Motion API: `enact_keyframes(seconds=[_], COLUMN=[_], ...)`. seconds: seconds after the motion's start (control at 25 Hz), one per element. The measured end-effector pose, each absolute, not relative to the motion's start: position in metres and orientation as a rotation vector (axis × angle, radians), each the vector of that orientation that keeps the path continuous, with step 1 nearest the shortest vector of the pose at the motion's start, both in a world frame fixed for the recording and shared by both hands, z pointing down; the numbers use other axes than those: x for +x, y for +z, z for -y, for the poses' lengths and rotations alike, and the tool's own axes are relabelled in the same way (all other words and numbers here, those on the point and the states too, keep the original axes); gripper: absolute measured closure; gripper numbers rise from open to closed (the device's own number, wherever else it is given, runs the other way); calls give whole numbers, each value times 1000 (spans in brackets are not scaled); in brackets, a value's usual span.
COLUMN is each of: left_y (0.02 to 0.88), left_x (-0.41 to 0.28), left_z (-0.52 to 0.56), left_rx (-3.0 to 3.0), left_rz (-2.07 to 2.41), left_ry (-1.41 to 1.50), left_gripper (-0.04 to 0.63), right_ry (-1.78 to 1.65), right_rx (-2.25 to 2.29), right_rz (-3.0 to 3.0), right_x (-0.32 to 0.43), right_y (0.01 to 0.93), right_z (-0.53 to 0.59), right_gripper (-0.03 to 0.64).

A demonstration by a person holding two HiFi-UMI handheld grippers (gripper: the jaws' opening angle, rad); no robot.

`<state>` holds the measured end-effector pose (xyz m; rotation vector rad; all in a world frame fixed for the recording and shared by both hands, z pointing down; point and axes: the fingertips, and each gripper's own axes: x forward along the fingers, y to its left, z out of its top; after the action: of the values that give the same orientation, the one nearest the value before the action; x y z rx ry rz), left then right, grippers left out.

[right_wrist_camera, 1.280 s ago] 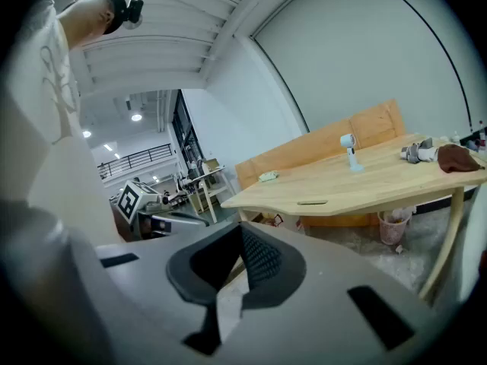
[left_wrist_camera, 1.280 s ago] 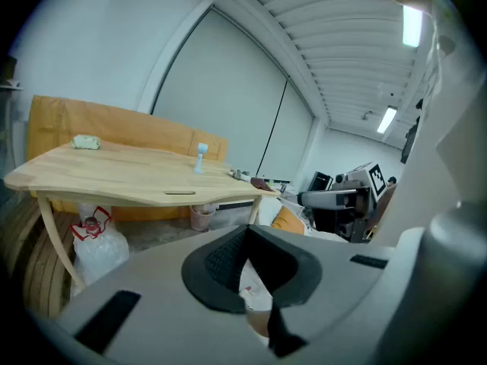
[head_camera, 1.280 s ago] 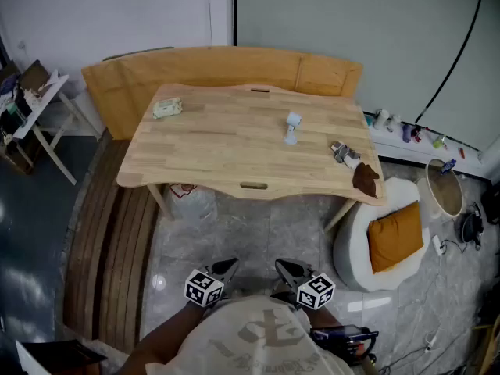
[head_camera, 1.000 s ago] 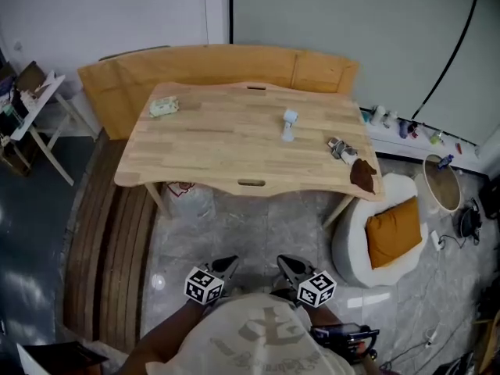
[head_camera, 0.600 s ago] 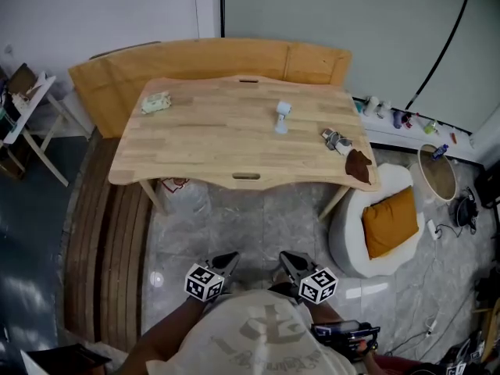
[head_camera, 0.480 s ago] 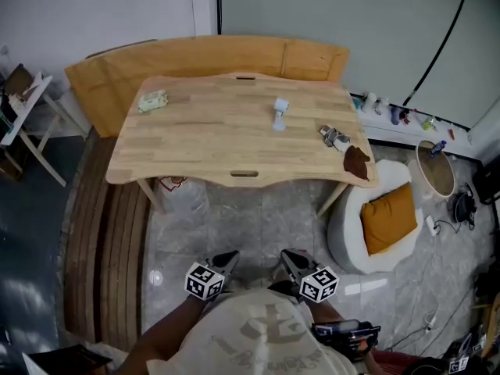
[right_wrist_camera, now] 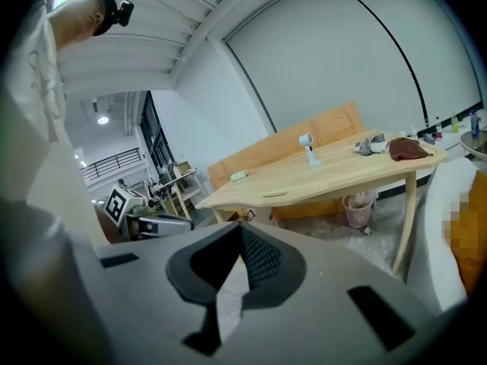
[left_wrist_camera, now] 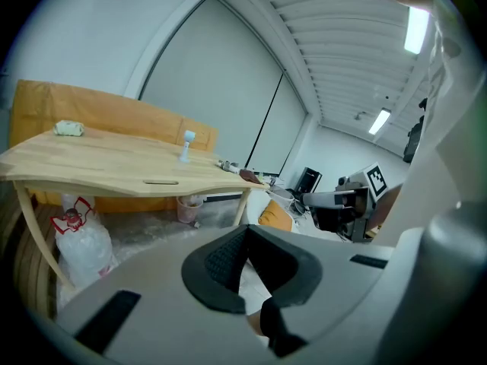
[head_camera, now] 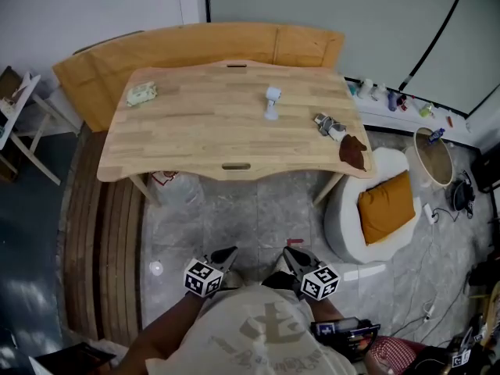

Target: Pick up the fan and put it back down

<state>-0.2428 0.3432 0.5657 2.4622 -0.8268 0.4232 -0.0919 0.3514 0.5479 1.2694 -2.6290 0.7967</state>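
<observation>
A small white fan (head_camera: 272, 102) stands upright on its base. It is well ahead of both pairs of jaws, touching neither.

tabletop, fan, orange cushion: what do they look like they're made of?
Tabletop: light wood in jointed strips, grain visible, matte to satin finish.
Fan: probably plastic, smooth, white to pale blue; too small here to be sure.
Orange cushion: fabric, matte, soft-looking, with a sagging, creased surface.
</observation>
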Motion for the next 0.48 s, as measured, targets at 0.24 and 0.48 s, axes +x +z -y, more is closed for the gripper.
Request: enact_keyframes(seconds=[0.24,0.48], left_y=[565,555], left_x=[-215,-165], left_z=[-331,-300], left_rx=[2448,2482], left_rz=[815,775], left_ry=[459,475], left_gripper=[584,584], right_ry=[821,829], right_rx=[1278,1313], right_rz=[2628,2629], right_x=[-65,-23], right_y=[547,541], right_z=[-332,-306], right_gripper=[604,604])
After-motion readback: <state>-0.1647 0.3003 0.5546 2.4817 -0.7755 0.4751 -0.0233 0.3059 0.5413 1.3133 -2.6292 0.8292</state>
